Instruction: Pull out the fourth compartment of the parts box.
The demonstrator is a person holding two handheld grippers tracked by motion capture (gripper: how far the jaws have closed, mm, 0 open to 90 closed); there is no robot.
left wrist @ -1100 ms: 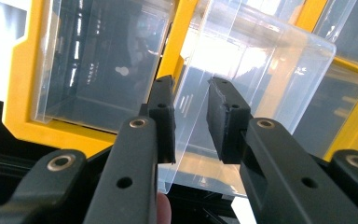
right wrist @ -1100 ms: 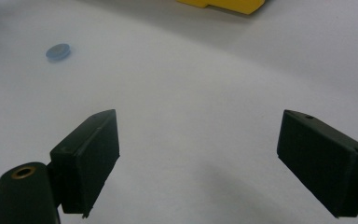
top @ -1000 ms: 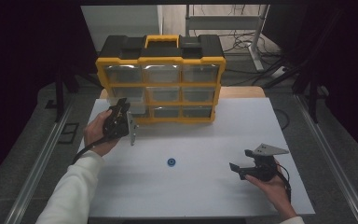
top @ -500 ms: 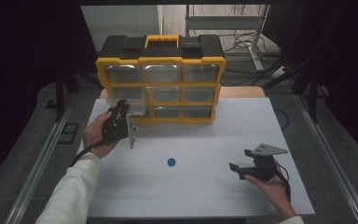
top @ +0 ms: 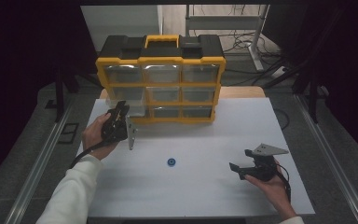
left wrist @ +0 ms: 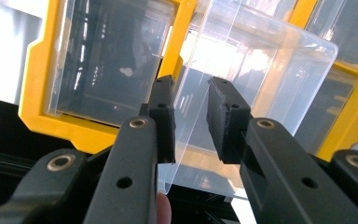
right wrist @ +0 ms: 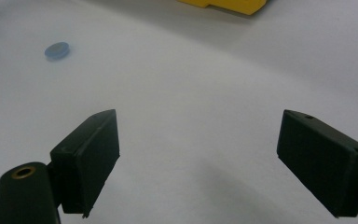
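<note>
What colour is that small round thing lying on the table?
Blue; the small round thing shows best in the high view.

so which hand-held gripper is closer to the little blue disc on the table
Roughly even, the left perhaps slightly nearer. The left hand-held gripper is up-left of the blue disc, at a clear drawer of the yellow organizer. The right hand-held gripper sits to the disc's right, jaws open.

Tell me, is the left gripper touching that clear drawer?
Cannot tell. In the left gripper view the left gripper straddles the drawer wall; one pad sits close against it, but no contact or gap shows plainly.
</note>
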